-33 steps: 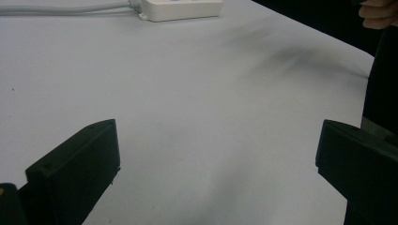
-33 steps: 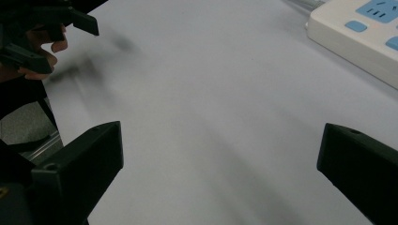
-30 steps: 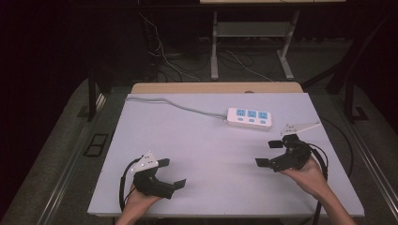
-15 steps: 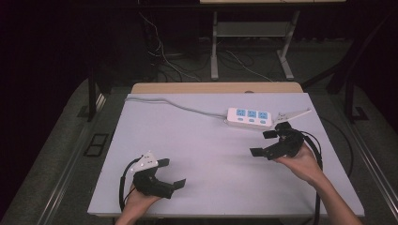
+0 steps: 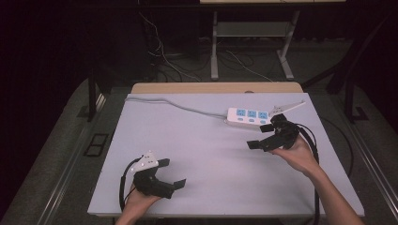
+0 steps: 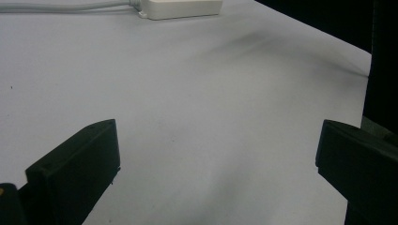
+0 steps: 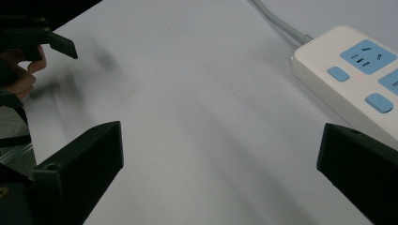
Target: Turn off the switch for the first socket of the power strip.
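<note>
- High view shows us the white power strip (image 5: 249, 117) lying at the far right of the bench (image 5: 211, 154), cord (image 5: 173, 104) trailing to the far left.
- Our right gripper (image 5: 264, 136) hovers just beside the strip's near edge, fingers spread wide and empty.
- Our left gripper (image 5: 170, 173) sits well apart from the strip at the near edge, fingers also open, holding nothing.
- We judge a strip pickup likely: straddle its narrow width squarely before closing.
- Compared with a second ago, the right gripper has moved closer to the strip; the left stayed put.
</note>
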